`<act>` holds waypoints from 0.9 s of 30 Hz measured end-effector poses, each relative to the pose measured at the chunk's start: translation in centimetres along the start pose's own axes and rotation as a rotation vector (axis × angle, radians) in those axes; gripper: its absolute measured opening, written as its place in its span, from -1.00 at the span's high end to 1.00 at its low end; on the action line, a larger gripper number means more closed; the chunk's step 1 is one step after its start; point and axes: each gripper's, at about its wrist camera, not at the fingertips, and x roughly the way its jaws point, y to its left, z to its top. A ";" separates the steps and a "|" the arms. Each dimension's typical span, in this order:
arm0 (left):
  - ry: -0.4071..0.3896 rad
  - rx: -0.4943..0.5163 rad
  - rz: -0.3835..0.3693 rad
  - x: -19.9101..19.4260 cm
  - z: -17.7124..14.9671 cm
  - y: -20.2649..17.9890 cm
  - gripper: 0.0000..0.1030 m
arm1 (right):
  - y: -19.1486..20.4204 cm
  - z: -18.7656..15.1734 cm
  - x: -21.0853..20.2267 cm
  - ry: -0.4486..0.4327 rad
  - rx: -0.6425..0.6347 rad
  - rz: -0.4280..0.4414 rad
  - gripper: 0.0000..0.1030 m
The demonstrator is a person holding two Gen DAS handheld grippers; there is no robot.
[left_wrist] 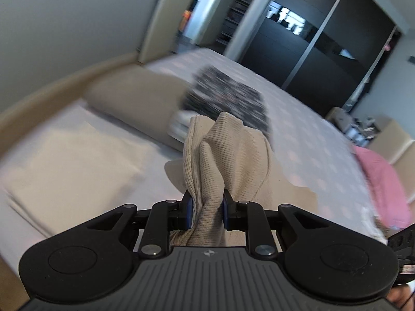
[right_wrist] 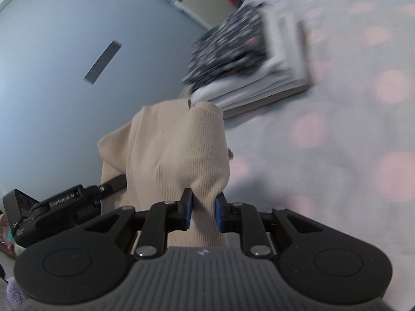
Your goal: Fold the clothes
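Both sets of fingers, left gripper [left_wrist: 207, 213] and right gripper [right_wrist: 203, 211], pinch narrowly on bunched edges of the beige ribbed garment [right_wrist: 179, 155], likely lifting it clear to spread. Beyond their tips, a folded stack [right_wrist: 259, 59] waits on the bed [right_wrist: 350, 155].

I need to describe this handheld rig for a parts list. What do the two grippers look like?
Both match: the left gripper and right gripper have matte black linkage arms with silver pivot pins, blue pads on the jaws, two round black side housings and a ribbed grey body bearing a small emblem. White lettering marks the left one's housing, seen from the right wrist.
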 end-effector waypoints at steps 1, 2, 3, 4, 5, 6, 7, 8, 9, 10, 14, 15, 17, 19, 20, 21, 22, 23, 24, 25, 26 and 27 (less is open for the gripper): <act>-0.003 0.000 0.029 -0.3 1.1 1.0 0.64 | 1.2 0.1 1.6 0.008 -0.005 0.009 0.61; -0.007 -0.005 0.057 -0.7 2.1 2.0 0.64 | 2.3 0.2 3.1 0.014 -0.010 0.015 0.61; -0.012 -0.001 0.086 -0.9 2.9 3.0 0.64 | 3.4 0.1 4.5 0.020 -0.016 0.021 0.61; -0.019 0.009 0.117 -1.1 3.6 3.9 0.64 | 4.4 0.2 5.9 0.025 -0.019 0.029 0.61; -0.024 0.017 0.141 -1.2 4.3 4.7 0.64 | 5.3 0.2 7.4 0.030 -0.021 0.039 0.61; -0.029 0.024 0.165 -1.3 5.0 5.6 0.64 | 6.2 0.2 8.9 0.033 -0.023 0.046 0.62; -0.031 0.023 0.186 -1.3 5.5 6.5 0.64 | 6.8 0.3 10.3 0.036 -0.023 0.053 0.62; -0.027 0.024 0.204 -0.9 6.0 7.4 0.64 | 7.2 0.5 11.7 0.040 -0.020 0.057 0.62; -0.024 0.024 0.222 -0.4 6.5 8.3 0.64 | 7.7 0.5 13.0 0.045 -0.017 0.059 0.62; -0.021 0.025 0.240 0.0 7.0 9.2 0.64 | 8.0 0.5 14.3 0.051 -0.015 0.059 0.62; 0.014 0.044 0.286 3.0 8.5 11.7 0.64 | 8.6 0.8 18.8 0.077 -0.003 0.040 0.62; 0.020 0.058 0.291 3.9 8.9 12.1 0.64 | 8.5 0.7 19.6 0.077 0.004 0.033 0.62; 0.036 0.092 0.302 5.8 9.7 12.9 0.64 | 8.3 0.6 21.2 0.077 0.013 0.018 0.62; 0.058 0.117 0.307 7.7 10.2 13.8 0.64 | 7.9 0.7 22.7 0.072 0.018 0.003 0.62; 0.076 0.120 0.307 8.7 10.2 14.1 0.64 | 7.6 0.7 23.3 0.068 0.019 -0.009 0.62; 0.089 0.123 0.312 9.8 10.4 14.6 0.64 | 7.3 0.7 23.9 0.064 0.016 -0.021 0.62; 0.099 0.128 0.319 10.7 10.2 15.0 0.64 | 7.1 0.7 24.6 0.064 0.011 -0.028 0.62; 0.109 0.133 0.326 11.6 10.0 15.4 0.64 | 6.8 0.7 25.3 0.068 0.006 -0.033 0.62; 0.112 0.125 0.327 12.4 9.7 16.0 0.64 | 6.4 0.8 25.9 0.075 0.004 -0.039 0.62; 0.115 0.117 0.328 13.2 9.4 16.5 0.63 | 6.0 0.8 26.5 0.083 0.005 -0.043 0.62; 0.117 0.111 0.336 13.9 9.0 17.0 0.61 | 5.5 0.9 27.1 0.090 0.005 -0.048 0.62; 0.117 0.102 0.350 14.5 8.7 17.4 0.60 | 5.2 1.0 27.6 0.099 0.004 -0.050 0.62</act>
